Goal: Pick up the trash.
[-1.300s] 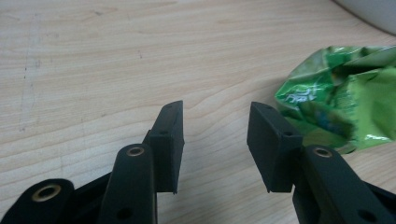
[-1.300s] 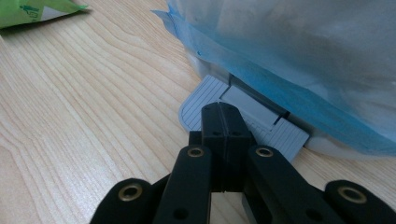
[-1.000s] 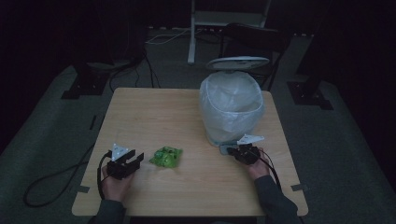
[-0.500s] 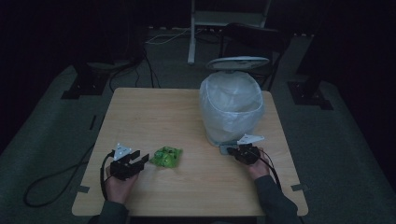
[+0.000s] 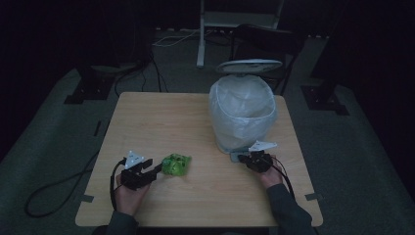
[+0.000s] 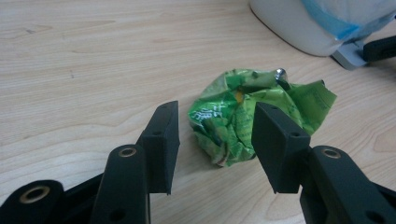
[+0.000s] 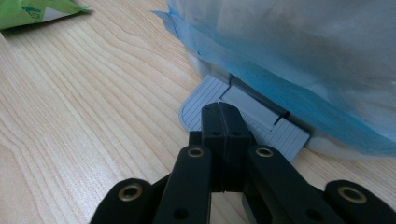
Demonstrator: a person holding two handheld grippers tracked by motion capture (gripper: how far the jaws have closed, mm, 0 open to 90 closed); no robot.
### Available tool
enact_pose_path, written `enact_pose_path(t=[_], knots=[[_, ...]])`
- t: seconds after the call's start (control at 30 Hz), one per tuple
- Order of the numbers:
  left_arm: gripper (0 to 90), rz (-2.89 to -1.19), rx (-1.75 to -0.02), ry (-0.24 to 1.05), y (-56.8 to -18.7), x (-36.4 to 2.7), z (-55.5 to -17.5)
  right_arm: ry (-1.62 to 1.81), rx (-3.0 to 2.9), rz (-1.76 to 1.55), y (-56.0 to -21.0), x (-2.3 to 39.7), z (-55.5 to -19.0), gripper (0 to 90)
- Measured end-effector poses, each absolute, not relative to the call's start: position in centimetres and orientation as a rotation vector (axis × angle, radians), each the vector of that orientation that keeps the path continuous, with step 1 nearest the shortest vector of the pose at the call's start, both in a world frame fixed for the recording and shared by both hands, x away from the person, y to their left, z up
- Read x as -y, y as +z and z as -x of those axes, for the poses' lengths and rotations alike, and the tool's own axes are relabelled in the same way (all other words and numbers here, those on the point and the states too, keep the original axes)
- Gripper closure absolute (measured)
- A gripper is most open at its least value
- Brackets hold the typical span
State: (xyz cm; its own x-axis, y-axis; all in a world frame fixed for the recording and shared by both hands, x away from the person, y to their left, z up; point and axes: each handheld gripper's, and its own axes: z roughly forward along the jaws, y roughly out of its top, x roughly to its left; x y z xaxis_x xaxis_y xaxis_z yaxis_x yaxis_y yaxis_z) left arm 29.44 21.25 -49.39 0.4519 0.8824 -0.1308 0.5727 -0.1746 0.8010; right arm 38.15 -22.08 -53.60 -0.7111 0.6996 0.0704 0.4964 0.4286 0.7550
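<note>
Your left gripper [image 5: 157, 168] sits in the lower left of the high view, low over the wooden table [image 5: 161, 117], with its jaws spread apart and pointed at the crumpled green wrapper [image 5: 175, 164] just to its right. In the left gripper view the wrapper [image 6: 252, 112] lies on the bare wood in the middle of the frame, just beyond your two black jaws; the right jaw overlaps its near edge in the picture, but whether it touches cannot be told. Your right gripper [image 5: 243, 157] is in the lower right of the high view, at the foot of the white pedal bin [image 5: 242, 110], whose lid [image 5: 249, 65] stands raised behind it. The bin is lined with a pale translucent bag [image 7: 299, 56] that hangs down over its rim and side. In the right gripper view your jaws are pressed together with no gap, their tips resting on the grey ribbed pedal [image 7: 196, 105] at the centre of the frame. The wrapper and the bin are apart on the table.
</note>
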Motion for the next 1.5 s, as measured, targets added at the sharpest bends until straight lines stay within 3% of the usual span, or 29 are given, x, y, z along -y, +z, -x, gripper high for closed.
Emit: enact_pose_path(t=[0.57, 0.73, 0.77, 0.87, 1.03, 1.5], knots=[[55.9, -1.974, -1.252, 0.476, -51.1, -20.0, -29.6, 1.154, -2.432, -1.036, -53.6, 22.1, -38.2, 90.0], [62.8, -1.998, -1.259, 0.497, -51.4, -20.0, -30.0, 1.154, -2.433, -1.036, -53.6, 22.1, -38.2, 89.9], [68.7, -1.997, -1.261, 0.499, -51.4, -20.1, -30.0, 1.153, -2.432, -1.034, -53.6, 22.1, -38.2, 90.0], [73.9, -1.991, -1.259, 0.507, -51.4, -20.1, -30.2, 1.153, -2.433, -1.035, -53.6, 22.1, -38.2, 90.0], [63.5, -1.971, -1.249, 0.482, -51.6, -20.2, -30.8, 1.154, -2.433, -1.034, -53.6, 22.1, -38.2, 90.0], [63.7, -1.94, -1.207, 0.433, -51.9, -19.9, -32.3, 1.154, -2.434, -1.035, -53.6, 22.1, -38.2, 89.9]])
